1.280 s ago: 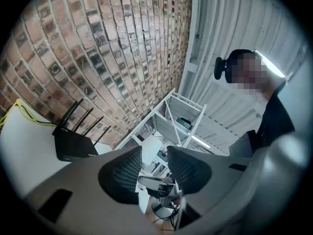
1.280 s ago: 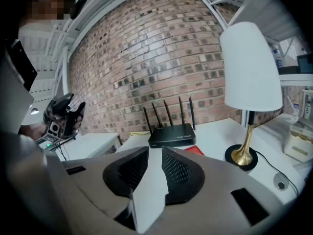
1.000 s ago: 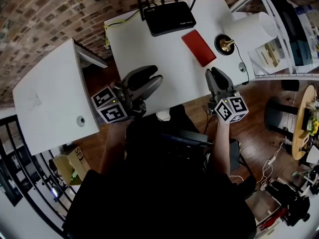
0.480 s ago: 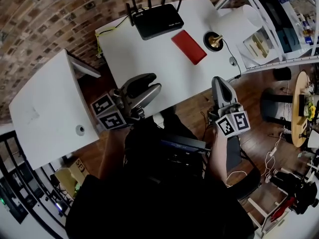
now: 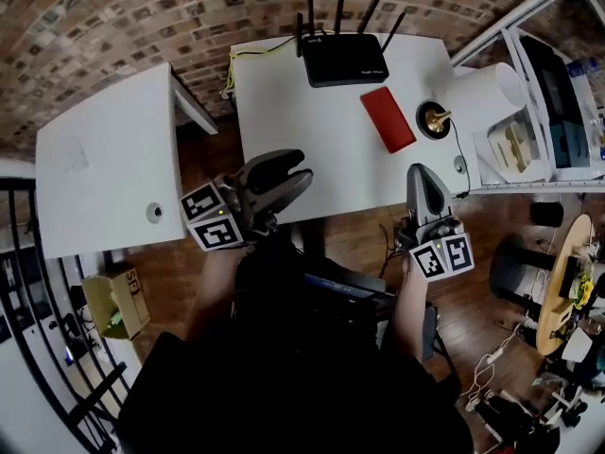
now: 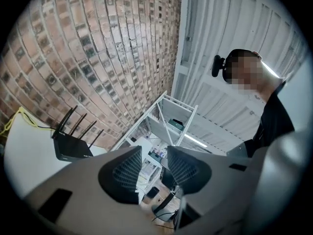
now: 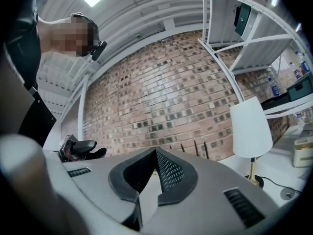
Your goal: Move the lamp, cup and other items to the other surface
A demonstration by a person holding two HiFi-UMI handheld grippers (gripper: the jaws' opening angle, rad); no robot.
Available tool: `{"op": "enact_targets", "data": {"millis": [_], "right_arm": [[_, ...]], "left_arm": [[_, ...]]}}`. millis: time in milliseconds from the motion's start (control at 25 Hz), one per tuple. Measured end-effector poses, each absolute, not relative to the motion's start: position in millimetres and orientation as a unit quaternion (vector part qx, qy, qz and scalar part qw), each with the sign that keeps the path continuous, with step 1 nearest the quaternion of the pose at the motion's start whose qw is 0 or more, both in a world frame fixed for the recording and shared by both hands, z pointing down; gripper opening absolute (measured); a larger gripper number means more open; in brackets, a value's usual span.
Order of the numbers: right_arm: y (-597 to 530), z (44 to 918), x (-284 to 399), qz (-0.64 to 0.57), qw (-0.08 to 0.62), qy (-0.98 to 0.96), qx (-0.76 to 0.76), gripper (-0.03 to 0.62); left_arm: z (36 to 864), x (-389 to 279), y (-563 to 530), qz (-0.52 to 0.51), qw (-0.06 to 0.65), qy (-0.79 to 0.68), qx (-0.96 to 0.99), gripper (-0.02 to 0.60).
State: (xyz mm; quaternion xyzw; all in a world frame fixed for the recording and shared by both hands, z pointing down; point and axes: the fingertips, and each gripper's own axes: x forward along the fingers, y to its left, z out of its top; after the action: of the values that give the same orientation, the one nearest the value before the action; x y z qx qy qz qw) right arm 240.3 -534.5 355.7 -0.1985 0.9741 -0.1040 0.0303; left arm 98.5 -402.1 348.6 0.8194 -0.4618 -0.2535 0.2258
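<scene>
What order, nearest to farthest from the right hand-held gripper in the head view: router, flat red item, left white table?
1. flat red item, just ahead, slightly left.
2. router, farther back.
3. left white table, far to the left.

No word or number can be read for sure anywhere here. The black router point(image 5: 343, 60) on the tabletop point(image 5: 284, 112) has tiny pale print on its top, and the brown box point(image 5: 115, 303) on the floor has dark marks on its side, but both are too small and fuzzy to read. The cubes on the left claw point(image 5: 291, 166) and the right claw point(image 5: 419, 171) show black and white square patterns, which are not letters or numbers.
</scene>
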Motion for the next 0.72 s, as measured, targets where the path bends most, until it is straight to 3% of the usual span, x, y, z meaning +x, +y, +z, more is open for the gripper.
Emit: {"op": "enact_targets", "data": {"millis": [720], "right_arm": [[-440.6,350.8,232.9,-0.141,0.052,0.986,0.075,0.012]], "left_arm": [[339.3,153.3,-263.7,-0.26,0.159,-0.665,0.681,0.156]]}}
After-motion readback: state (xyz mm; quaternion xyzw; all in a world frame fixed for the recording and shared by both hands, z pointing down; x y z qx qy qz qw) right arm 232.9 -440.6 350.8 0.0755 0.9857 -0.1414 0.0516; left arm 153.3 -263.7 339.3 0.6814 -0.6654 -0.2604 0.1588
